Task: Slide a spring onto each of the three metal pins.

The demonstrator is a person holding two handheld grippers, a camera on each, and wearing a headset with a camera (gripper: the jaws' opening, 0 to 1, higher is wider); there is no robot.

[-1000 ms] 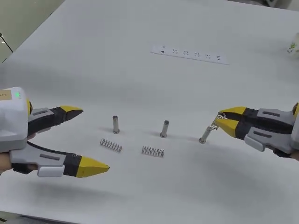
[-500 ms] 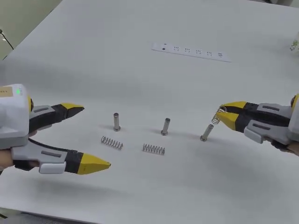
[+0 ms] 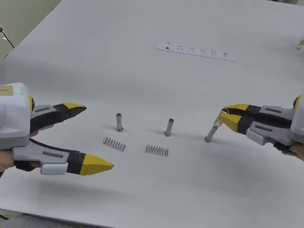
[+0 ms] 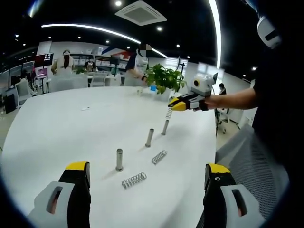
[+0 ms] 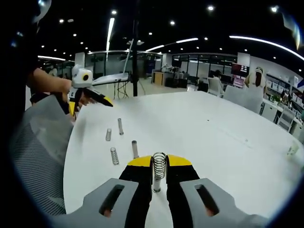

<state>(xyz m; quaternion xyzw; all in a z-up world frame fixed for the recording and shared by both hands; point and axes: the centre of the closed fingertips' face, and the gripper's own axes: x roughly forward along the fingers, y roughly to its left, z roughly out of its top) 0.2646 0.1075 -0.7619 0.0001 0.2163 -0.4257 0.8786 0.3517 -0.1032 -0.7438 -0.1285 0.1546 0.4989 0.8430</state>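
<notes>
- Toward the near edge of the white table, three metal pins stand in a row running side to side, roughly midway between the left and right edges.
- Left-hand pin stands upright on its base. Middle pin stands on its base with a slight lean. The two are well apart.
- Right-hand pin tilts clearly, base on the table, top end leaning toward the right edge.
- Right gripper reaches in from the right edge side, clenched on the held spring. Its yellow tips pinch the upper coils.
- Held spring sits over the top end of the right-hand pin, with its lower coils around the shaft. How far down it reaches is hard to tell.
- Right gripper view: held spring sits between the two yellow tips, with the pin shaft showing just below it.
- Left gripper hovers over the left side of the table, released, jaws spread wide, apart from every pin and spring.
- First loose spring lies flat just on the near-edge side of the left-hand pin, not touching it.
- Second loose spring lies flat on the near-edge side of the middle pin, slightly to its left, not touching it.
- White power strip lies toward the far edge, well apart from the pins.
</notes>
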